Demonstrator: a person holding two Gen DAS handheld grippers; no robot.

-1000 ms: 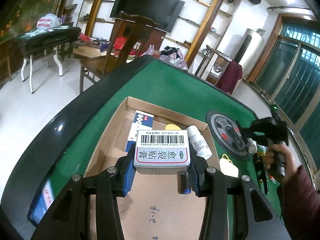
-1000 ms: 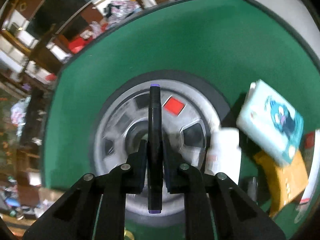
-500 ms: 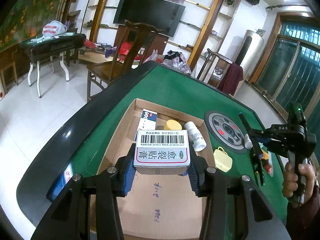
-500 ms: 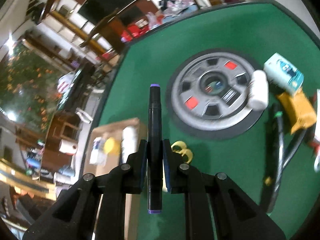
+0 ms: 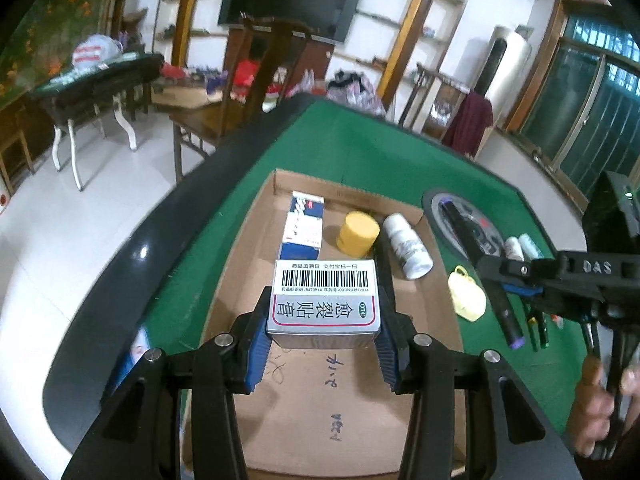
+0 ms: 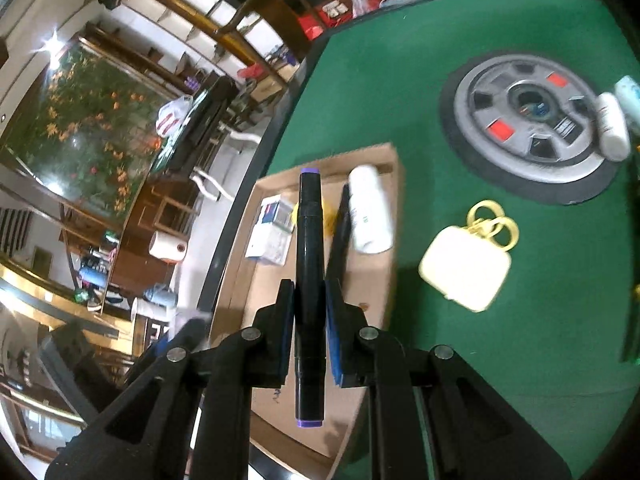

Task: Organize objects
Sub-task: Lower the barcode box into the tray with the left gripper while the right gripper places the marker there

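Three items already sit in my cardboard box; left tool clamps the medicine box, right tool grips the marker; yellow case waits at three o'clock on the desk.

Both wrist fisheyes pitched down, close over green table. Shared: cardboard box, round disc at 2 o'clock.

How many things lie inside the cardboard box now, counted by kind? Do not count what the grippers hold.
Carton packets: 1, blue and white
Yellow-capped jars: 1
White bottles: 1
Total: 3 inside the cardboard box

Held and left out: the barcode packet and the black marker.
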